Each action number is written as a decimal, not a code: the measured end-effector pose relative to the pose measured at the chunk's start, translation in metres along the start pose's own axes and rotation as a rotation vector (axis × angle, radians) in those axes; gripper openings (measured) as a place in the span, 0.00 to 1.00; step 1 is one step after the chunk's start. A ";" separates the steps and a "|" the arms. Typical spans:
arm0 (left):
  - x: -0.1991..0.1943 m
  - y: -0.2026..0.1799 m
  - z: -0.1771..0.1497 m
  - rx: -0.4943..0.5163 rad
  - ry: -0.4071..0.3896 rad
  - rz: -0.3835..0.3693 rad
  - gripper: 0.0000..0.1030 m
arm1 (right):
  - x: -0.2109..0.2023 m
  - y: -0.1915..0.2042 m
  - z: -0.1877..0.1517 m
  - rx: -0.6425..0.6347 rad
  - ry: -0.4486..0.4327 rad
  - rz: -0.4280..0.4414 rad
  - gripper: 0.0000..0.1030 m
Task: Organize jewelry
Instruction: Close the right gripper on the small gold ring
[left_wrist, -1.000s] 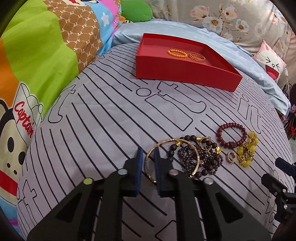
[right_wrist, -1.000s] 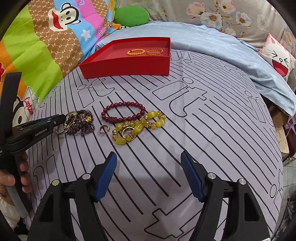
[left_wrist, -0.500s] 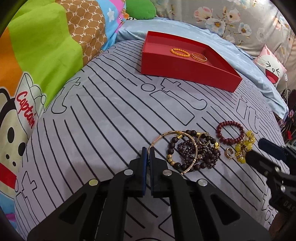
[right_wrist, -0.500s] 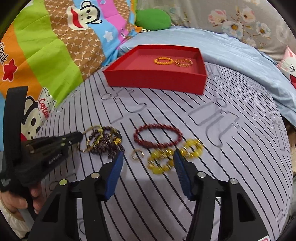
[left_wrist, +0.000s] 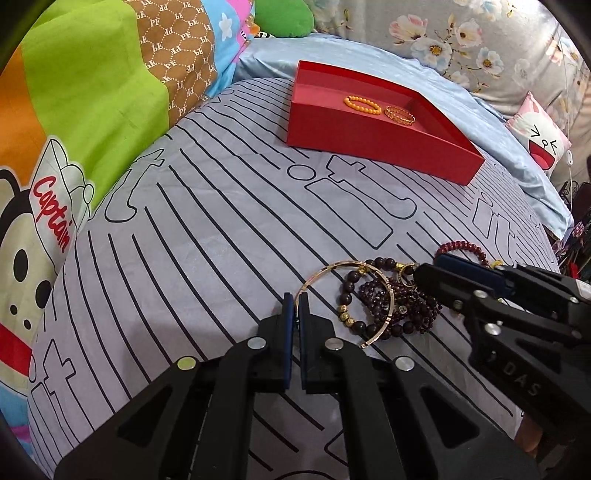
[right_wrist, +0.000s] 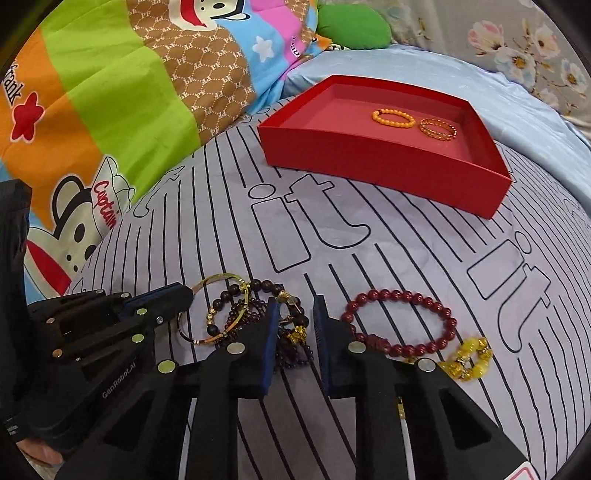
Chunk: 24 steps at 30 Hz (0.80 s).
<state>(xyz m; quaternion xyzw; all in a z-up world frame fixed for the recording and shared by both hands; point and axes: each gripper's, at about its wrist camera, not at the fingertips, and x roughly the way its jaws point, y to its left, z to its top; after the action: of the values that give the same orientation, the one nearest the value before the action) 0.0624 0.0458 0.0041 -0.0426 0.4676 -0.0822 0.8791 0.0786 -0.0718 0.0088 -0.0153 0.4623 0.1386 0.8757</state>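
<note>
Left gripper (left_wrist: 294, 301): jaws drawn nearly together, pinching the rim of the gold bangle (left_wrist: 349, 301), which lies on the grey striped bedsheet (left_wrist: 207, 236).

Right gripper (right_wrist: 295, 314): jaws partly apart, a narrow gap between the blue pads (right_wrist: 271, 332); tips straddle the dark beaded bracelets (right_wrist: 258, 306), with gold charm beads between the pads. Whether the pads touch the beads cannot be told.

Loose items on the sheet: dark beaded bracelets tangled inside and beside the gold bangle; dark red bead bracelet (right_wrist: 399, 321) just right of the right gripper; yellow bead bracelet (right_wrist: 469, 356) touching its near right edge.

Container: red tray (right_wrist: 369, 162), open-topped, well beyond the pile. Contents: orange bead bracelet (right_wrist: 393, 119) and gold chain bracelet (right_wrist: 437, 129), side by side near the back wall.
</note>
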 end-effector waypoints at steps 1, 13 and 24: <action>0.000 0.000 0.000 -0.001 0.000 -0.002 0.02 | 0.002 0.000 0.001 0.000 0.004 0.002 0.14; 0.000 0.001 0.000 -0.002 0.000 -0.007 0.02 | 0.011 0.003 0.007 -0.024 0.001 0.013 0.12; 0.000 0.000 0.000 -0.001 -0.001 -0.006 0.02 | 0.014 0.007 0.010 -0.048 -0.007 0.023 0.09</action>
<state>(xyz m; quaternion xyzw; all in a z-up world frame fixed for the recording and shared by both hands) 0.0624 0.0462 0.0036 -0.0445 0.4668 -0.0847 0.8792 0.0929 -0.0603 0.0038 -0.0304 0.4560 0.1595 0.8750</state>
